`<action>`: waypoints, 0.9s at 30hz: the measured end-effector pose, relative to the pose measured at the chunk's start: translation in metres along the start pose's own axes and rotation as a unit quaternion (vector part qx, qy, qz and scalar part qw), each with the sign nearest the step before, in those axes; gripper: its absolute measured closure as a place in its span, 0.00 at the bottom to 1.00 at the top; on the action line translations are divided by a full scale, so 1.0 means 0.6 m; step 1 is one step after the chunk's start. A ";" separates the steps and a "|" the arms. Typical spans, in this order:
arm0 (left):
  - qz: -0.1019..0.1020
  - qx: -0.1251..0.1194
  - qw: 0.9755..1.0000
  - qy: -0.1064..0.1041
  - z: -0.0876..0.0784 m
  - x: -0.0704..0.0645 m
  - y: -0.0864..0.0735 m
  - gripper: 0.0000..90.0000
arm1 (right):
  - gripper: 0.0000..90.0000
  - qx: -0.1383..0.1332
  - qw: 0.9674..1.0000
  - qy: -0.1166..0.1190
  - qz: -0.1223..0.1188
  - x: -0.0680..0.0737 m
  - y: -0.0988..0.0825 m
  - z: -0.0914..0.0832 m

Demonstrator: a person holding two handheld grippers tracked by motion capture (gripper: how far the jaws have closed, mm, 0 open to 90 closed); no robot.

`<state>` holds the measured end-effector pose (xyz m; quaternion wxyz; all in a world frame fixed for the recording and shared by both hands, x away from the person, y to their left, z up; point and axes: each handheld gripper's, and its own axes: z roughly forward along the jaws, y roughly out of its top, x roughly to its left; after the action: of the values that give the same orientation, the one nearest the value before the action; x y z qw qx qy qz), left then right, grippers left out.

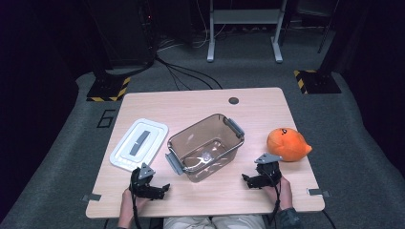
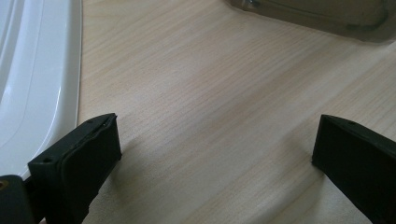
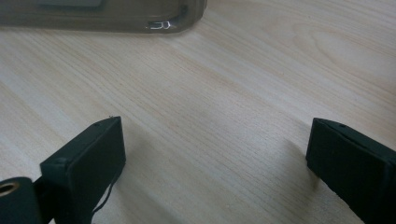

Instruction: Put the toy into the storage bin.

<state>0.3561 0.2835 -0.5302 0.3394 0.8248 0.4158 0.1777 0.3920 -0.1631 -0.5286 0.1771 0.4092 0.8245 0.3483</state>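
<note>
- The left tool rests low on the wooden surface at about 7 o'clock, held by the person's left hand. Its 2 jaws stand wide apart and nothing is between them, so it is released.
- In the left gripper view the left tool has only bare wood between the jaws. The white lid lies just beside its left jaw, and a corner of the bin shows at the top right.
- The right tool rests on the surface at about 5 o'clock, held by the right hand. It is also released, with the jaws spread and holding nothing.
- In the right gripper view the right tool looks over bare wood, and the lower edge of the bin is at the top left, apart from the jaws.
- The clear brown plastic bin stands upright in the middle of the surface, between the 2 tools, with grey handles on 2 ends. It is open on top.
- The white lid with a grey handle lies flat at about 9 o'clock, just beside the bin and near the left tool.
- The orange plush toy lies at about 3 o'clock, near the right tool but not touching it.
</note>
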 end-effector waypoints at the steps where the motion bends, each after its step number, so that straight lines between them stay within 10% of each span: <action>1: 0.000 0.000 1.000 0.000 0.000 0.000 0.000 0.01 | 0.04 0.000 1.000 0.000 0.000 0.000 0.000 0.000; 27: -0.011 -0.009 1.000 0.002 0.001 0.000 -0.001 0.02 | 0.02 0.001 0.999 -0.026 0.021 0.010 0.011 -0.008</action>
<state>0.3561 0.2832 -0.5313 0.3480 0.8168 0.4236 0.1797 0.3892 -0.1577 -0.5204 0.1909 0.4355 0.8112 0.3404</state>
